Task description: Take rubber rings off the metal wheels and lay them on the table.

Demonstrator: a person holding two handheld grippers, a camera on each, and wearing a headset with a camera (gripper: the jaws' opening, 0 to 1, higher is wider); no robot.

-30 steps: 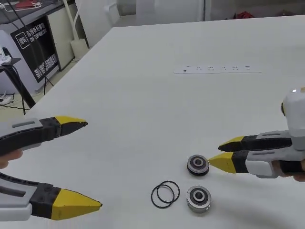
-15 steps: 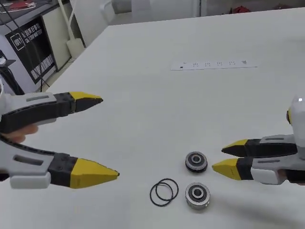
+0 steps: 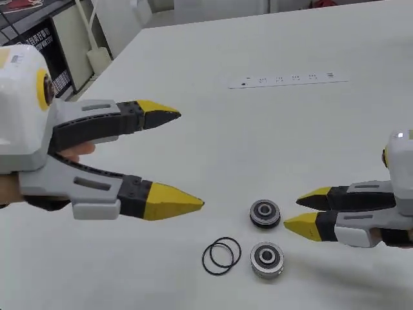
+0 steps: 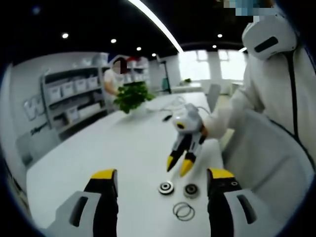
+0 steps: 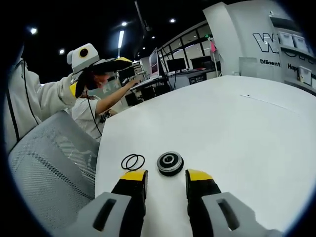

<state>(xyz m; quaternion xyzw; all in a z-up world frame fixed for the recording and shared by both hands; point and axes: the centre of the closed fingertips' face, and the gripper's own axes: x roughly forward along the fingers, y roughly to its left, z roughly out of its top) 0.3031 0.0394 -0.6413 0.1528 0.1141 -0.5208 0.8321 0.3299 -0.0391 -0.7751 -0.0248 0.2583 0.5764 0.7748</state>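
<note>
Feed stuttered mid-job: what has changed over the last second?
The left tongs swung in from the left toward the farther wheel, jaws wide open, holding nothing. The right tongs stayed open beside it. That wheel, the nearer wheel and the two loose rubber rings lie on the table as before. Nothing was taken or let go.

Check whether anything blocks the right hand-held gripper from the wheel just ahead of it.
Nothing visible does. The right hand-held gripper points at the wheel with its jaws open, and bare table lies between them. The rings lie aside.
</note>
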